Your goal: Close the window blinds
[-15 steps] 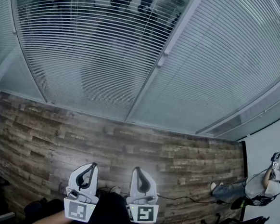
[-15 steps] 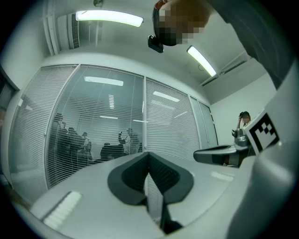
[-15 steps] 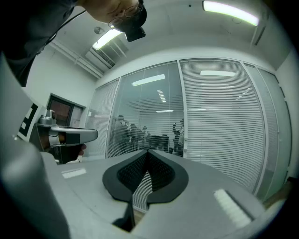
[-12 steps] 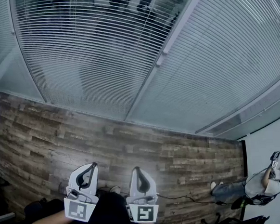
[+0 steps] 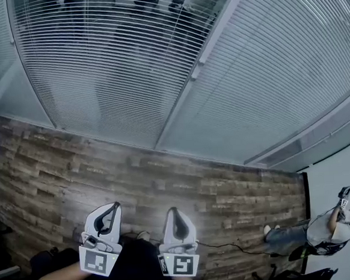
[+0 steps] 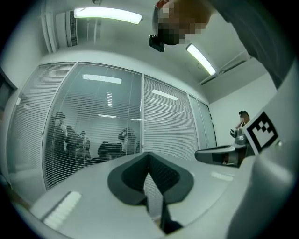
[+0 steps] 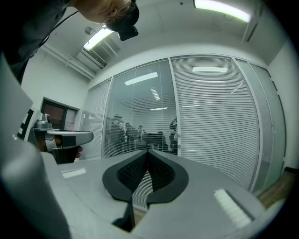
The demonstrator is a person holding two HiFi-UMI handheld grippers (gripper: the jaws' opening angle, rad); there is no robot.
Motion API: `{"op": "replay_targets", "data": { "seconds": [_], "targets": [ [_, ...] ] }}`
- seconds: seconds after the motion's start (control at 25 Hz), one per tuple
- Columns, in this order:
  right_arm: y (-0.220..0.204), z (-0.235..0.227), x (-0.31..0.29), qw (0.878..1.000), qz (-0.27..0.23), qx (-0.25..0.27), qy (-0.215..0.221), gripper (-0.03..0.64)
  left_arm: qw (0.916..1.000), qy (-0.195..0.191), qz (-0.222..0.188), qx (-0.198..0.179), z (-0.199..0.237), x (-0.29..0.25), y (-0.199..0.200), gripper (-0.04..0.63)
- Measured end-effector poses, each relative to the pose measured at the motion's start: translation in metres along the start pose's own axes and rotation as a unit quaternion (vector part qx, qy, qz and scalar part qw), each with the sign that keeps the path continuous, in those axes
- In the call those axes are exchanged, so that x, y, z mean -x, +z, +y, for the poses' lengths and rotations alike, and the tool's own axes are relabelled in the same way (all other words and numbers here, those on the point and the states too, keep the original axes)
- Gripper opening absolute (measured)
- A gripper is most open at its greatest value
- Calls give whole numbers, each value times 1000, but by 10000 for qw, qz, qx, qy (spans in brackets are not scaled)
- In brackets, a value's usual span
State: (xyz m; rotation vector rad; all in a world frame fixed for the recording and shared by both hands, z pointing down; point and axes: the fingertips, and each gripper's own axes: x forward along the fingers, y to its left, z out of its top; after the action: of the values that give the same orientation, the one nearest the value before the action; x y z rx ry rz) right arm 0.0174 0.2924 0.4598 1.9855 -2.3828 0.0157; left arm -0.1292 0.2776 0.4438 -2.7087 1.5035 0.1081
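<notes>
In the head view the window blinds (image 5: 109, 69) span 10 to 2 o'clock, the left panel's slats turned open. The left gripper (image 5: 116, 205) at 7 o'clock and the right gripper (image 5: 173, 211) at 6 o'clock sit low over the wooden floor (image 5: 184, 184), well apart from the blinds. In the left gripper view its jaws meet at the tips, empty, with the blinds ahead at 11 o'clock. In the right gripper view the jaws are likewise pressed together on nothing, with the blinds beyond from 10 to 3 o'clock.

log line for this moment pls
stage: before contact | left gripper: jaws shut, empty | right gripper: jaws shut, empty | blinds: one panel's slats open, untouched
</notes>
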Motion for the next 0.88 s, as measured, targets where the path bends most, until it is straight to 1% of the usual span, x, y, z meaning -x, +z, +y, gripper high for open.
{"op": "replay_targets", "data": {
  "seconds": [0.08,0.24,0.4,0.48,0.6,0.68,0.76,0.88],
  "targets": [
    [0,-3,0,10000,-10,-20,19,2,10000,12,-3,-9,-2,-2,0,2],
    [7,-7,0,9996,-187,-6,208,3,10000,43,-37,-26,-10,-11,0,2],
    [11,-14,-4,9992,-242,17,329,3,10000,42,-35,69,-19,-21,-4,2],
    [13,-18,-1,9985,-287,1,461,3,9999,50,-47,106,-27,-24,-2,2],
    [20,-23,5,9958,-499,-44,763,5,9999,71,-7,87,-42,-31,-2,2],
    [20,-27,8,9946,-574,-179,845,5,9999,145,33,56,-50,-32,-6,2],
    [14,-31,13,9943,-539,-267,880,5,9996,282,57,67,-57,-28,-12,2],
    [8,-37,19,9942,-494,-217,929,5,9992,355,159,69,-63,-24,-19,2]
  ]
}}
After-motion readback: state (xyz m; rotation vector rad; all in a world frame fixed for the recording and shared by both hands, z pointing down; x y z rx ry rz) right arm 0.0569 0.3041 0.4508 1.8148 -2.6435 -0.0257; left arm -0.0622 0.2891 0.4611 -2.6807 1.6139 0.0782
